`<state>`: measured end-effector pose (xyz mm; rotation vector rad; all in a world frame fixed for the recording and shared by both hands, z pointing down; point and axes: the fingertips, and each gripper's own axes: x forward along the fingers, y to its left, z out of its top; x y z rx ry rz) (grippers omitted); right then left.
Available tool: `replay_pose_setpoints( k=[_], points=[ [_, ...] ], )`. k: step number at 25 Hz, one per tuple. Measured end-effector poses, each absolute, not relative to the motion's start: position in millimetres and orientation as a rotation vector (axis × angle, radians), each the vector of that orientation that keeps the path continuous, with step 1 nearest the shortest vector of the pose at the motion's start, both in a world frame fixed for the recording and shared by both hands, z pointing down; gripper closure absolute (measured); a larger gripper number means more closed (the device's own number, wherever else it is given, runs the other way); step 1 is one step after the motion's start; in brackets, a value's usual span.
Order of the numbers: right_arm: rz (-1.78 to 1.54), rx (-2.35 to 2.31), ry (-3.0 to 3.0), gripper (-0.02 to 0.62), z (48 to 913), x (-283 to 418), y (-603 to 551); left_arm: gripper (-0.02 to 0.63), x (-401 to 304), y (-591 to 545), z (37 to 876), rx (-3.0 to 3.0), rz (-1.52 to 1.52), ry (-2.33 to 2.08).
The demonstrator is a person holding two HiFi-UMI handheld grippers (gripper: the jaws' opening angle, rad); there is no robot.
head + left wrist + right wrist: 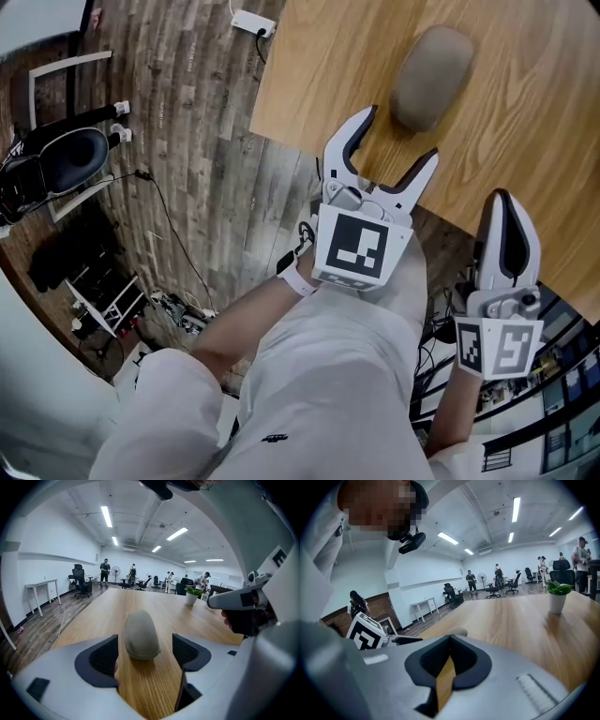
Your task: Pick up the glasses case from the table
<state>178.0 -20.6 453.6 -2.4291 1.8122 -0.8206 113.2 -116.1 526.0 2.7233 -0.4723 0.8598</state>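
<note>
You are holding the left gripper (397, 137) with its jaws spread and empty, just short of the glasses case (431, 75) lying on the table (530, 131). The right gripper (503, 199) is sitting closed and empty. The case is looking light, rigid and rounded, so you are best closing across its narrow middle.

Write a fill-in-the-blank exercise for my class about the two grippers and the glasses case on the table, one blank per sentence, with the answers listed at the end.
1. The jaws of the left gripper stand ____.
2. The jaws of the right gripper are ____, with nothing between them.
3. The glasses case lies on the wooden table, touched by ____ gripper.

Missing words: open; shut; neither.
</note>
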Motion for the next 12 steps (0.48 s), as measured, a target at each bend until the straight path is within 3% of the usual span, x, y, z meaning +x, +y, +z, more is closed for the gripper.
replay_pose_setpoints(
  k=[12],
  points=[
    [-0.881,-2.431,1.752,0.584,471,188,-28,0.185,139,-136,549,2.712,0.889,-0.496]
  ],
)
